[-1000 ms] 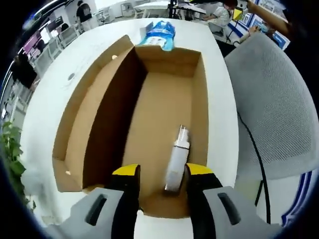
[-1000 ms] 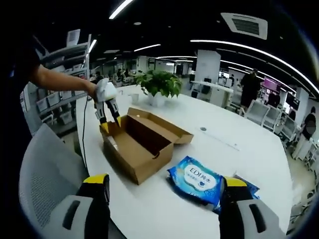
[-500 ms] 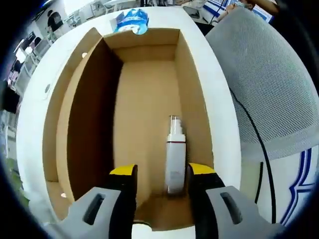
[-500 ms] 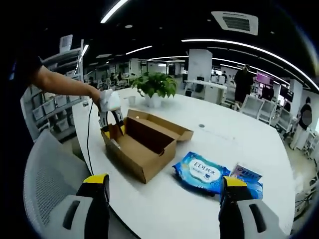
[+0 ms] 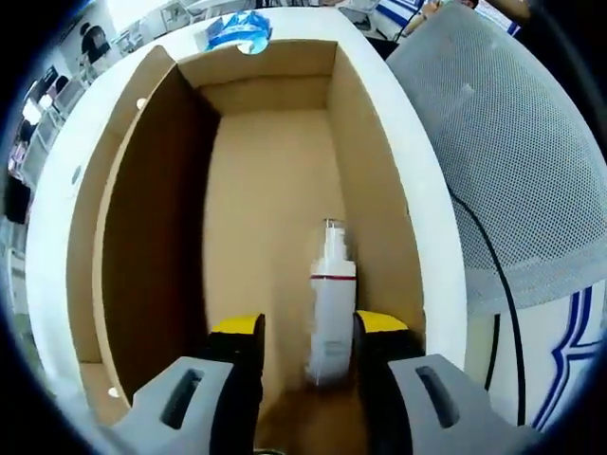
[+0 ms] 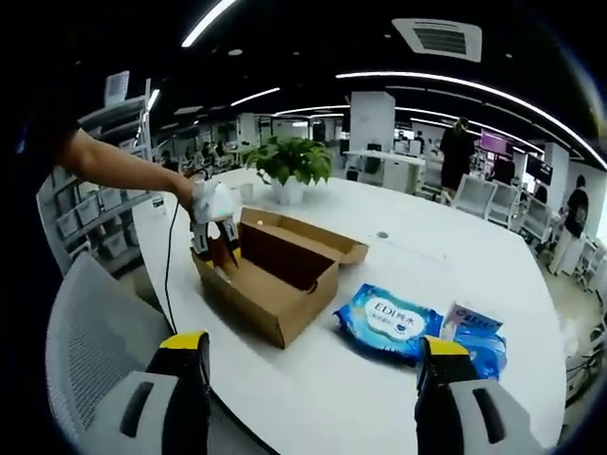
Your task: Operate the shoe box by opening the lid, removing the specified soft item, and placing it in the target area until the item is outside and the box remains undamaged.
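An open brown cardboard shoe box (image 5: 256, 180) lies below my left gripper (image 5: 308, 332), its lid (image 5: 90, 218) folded out to the left. A white pump bottle (image 5: 330, 299) lies on the box floor near the right wall. Its lower end sits between my open yellow-tipped jaws, close to the right one. In the right gripper view the box (image 6: 275, 280) stands on the white round table (image 6: 379, 398). A hand holds the left gripper (image 6: 211, 227) dipped into its near end. My right gripper (image 6: 313, 351) is open and holds nothing, well short of the box. A blue wipes pack (image 6: 389, 318) lies on the table.
A second blue pack (image 6: 479, 341) lies beside the first. A grey mesh chair (image 5: 503, 142) stands by the table edge, and a black cable (image 5: 474, 256) runs along it. A potted plant (image 6: 294, 161) stands at the table's far side. People stand in the office behind.
My left gripper has sunk further into the box, and the bottle's lower end now lies between its jaws. The right gripper view has barely shifted.
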Demonstrator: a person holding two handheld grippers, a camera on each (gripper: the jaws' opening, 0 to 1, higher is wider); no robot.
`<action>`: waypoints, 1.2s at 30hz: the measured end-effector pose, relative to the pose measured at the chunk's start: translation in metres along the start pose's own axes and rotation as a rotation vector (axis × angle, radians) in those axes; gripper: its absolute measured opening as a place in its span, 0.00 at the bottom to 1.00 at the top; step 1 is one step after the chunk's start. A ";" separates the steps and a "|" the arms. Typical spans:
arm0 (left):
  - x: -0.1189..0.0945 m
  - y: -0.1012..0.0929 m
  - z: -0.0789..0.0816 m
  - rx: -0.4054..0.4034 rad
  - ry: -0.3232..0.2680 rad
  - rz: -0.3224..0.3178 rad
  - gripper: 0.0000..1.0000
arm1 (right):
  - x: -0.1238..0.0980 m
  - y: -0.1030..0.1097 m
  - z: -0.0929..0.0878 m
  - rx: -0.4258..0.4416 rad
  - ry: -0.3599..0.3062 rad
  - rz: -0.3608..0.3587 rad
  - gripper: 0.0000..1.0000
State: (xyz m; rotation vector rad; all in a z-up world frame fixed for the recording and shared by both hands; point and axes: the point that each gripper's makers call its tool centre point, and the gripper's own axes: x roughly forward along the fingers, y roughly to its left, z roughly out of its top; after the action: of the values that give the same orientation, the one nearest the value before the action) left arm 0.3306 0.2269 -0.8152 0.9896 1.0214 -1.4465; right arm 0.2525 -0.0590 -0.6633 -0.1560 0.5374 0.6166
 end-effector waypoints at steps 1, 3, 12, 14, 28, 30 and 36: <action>0.002 0.000 0.000 0.000 0.002 0.004 0.37 | 0.001 0.001 -0.002 0.003 0.003 0.000 0.90; 0.005 0.000 -0.002 0.002 0.008 0.012 0.35 | 0.002 0.003 -0.005 0.009 0.009 0.000 0.90; 0.022 -0.001 -0.003 0.045 0.030 0.029 0.23 | 0.002 0.004 -0.008 0.028 0.013 -0.006 0.88; 0.023 -0.001 -0.003 0.064 0.035 0.018 0.22 | 0.001 0.003 -0.009 0.033 0.015 -0.010 0.88; 0.001 0.012 0.015 0.117 0.014 0.122 0.19 | 0.001 0.007 -0.011 0.039 -0.017 0.013 0.82; -0.007 0.016 0.020 0.093 0.006 0.153 0.19 | 0.002 0.009 -0.009 0.034 -0.023 0.025 0.81; -0.025 0.020 0.037 0.104 -0.044 0.222 0.19 | 0.002 0.015 -0.002 0.013 -0.054 0.056 0.79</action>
State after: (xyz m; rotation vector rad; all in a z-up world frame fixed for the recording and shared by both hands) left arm 0.3515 0.1971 -0.7819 1.1044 0.7839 -1.3407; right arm 0.2439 -0.0462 -0.6661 -0.1117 0.4945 0.6695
